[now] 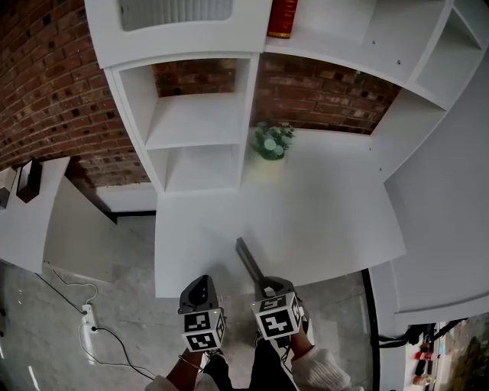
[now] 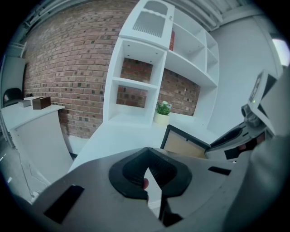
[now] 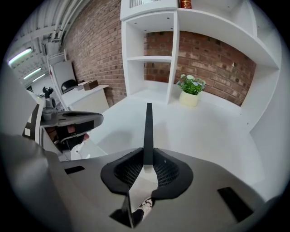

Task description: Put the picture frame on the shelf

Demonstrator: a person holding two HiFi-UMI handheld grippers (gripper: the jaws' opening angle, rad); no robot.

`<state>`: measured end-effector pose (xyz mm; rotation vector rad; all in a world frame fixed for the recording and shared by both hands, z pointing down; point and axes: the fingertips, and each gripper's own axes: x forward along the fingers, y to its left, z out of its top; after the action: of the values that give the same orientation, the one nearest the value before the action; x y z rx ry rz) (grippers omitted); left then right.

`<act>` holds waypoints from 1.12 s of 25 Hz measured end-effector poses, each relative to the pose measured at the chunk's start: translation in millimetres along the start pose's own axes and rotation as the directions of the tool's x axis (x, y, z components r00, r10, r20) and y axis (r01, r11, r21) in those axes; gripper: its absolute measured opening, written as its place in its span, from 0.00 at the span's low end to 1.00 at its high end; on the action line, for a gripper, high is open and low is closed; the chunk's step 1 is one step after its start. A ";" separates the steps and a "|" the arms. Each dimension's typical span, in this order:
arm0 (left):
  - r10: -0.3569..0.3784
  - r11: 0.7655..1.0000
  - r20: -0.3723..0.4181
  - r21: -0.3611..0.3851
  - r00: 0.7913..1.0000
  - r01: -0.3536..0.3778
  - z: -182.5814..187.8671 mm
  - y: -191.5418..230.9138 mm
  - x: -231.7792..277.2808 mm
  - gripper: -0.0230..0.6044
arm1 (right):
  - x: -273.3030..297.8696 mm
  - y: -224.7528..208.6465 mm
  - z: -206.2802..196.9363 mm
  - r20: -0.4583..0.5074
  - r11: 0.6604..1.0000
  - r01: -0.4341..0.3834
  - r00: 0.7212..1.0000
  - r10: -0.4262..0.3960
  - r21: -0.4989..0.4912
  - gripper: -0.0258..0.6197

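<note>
A black-edged picture frame (image 1: 249,260) juts forward over the front edge of the white desk (image 1: 328,206). My right gripper (image 1: 267,289) is shut on its near end. In the right gripper view the frame (image 3: 147,129) stands edge-on between the jaws of that gripper (image 3: 147,156). The left gripper view shows the frame's (image 2: 186,144) tan panel and dark border to the right. My left gripper (image 1: 200,290) hovers beside it at the desk's front edge. Its jaws (image 2: 147,152) meet at the tips with nothing between them. The white shelf unit (image 1: 195,122) stands at the desk's back left.
A small potted plant (image 1: 271,141) sits on the desk next to the shelf unit. A red book (image 1: 283,17) stands on the upper shelf. To the left is a white side table with a brown box (image 1: 30,179). A power strip and cable (image 1: 88,317) lie on the floor.
</note>
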<state>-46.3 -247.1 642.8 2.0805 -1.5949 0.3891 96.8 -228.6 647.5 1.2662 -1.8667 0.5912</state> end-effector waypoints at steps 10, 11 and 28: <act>-0.017 1.000 -0.005 -0.011 1.000 0.016 4.1 0.8 3.7 0.03 | 11.0 -3.4 5.7 -0.041 1.000 -0.018 0.999 0.018 -0.003 0.16; -0.021 1.000 -0.002 -0.006 1.000 0.021 6.2 -1.3 3.5 0.03 | 11.1 -4.4 6.2 -0.036 1.000 -0.018 0.999 0.019 0.011 0.16; -0.200 0.966 0.113 0.192 0.973 0.176 102.6 -75.4 11.2 0.03 | -74.5 -69.4 79.5 0.322 0.847 -0.133 0.945 -0.047 0.514 0.16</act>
<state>22.3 -296.3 546.7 2.4180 -1.4626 0.3470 147.2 -273.3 537.4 1.7712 -2.0820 1.0308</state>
